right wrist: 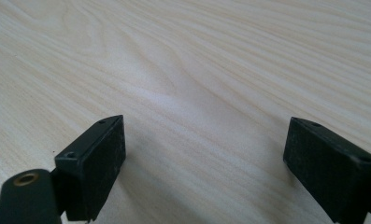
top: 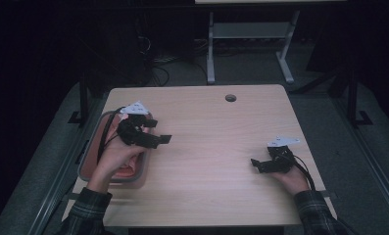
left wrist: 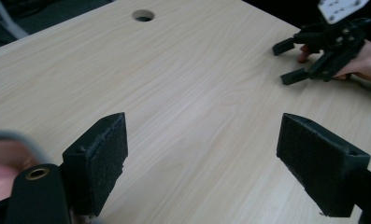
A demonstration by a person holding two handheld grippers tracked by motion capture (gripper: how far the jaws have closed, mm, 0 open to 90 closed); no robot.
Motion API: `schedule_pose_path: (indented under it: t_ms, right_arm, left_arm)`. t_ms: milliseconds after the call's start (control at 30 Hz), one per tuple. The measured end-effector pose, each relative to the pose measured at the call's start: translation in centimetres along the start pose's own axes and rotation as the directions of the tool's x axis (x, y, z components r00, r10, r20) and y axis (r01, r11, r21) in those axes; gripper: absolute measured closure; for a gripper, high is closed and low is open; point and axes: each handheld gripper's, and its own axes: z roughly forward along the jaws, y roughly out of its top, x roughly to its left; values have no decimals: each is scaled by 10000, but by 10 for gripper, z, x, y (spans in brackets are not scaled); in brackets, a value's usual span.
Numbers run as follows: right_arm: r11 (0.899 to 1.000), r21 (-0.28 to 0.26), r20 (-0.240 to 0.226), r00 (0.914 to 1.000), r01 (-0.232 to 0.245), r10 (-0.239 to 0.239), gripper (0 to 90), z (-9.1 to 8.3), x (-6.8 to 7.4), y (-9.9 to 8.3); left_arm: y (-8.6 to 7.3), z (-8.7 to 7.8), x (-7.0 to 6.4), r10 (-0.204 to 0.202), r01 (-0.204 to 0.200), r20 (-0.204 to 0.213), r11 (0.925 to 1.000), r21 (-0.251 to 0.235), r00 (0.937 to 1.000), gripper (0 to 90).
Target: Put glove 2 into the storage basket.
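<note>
The grey-rimmed rectangular tray with a reddish inside (top: 144, 172) sits at the left edge of my light wooden bench (top: 216, 147), near the front, and my left hand (top: 114, 156) lies over most of it, so I cannot tell what is in it beyond a pinkish shape under my palm. My left tongs (top: 158, 131) hang over the tray's inner rim and point right across the bench, jaws wide apart with nothing between them; in the left gripper view a blurred bit of the tray's grey rim (left wrist: 15, 138) shows at the lower left, beside the left jaw, and bare wood lies ahead. My right tongs (top: 255, 163) rest low at the right side of the bench, well apart from the tray, pointing left toward it, held by my right hand (top: 292, 177). Their jaws also stand wide apart and empty, with only pale wood grain between them in the right gripper view. A round cable hole (top: 230, 98) sits near the far edge of the bench. Beyond it, on the dark floor, stand the white legs of another table (top: 210, 54).
</note>
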Motion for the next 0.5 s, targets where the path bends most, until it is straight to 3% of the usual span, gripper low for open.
schedule_pose_path:
  t_ms: [133,500]
  right_arm:
    - [10000,-3,4,10000,4,-4,125,0,0,0]
    - [10000,2,4,10000,9,-9,125,0,0,0]
  left_arm:
    - [0,21,-17,457,-457,229,9990,3,9987,159]
    - [-15,58,-37,770,-780,473,9968,192,9959,159]
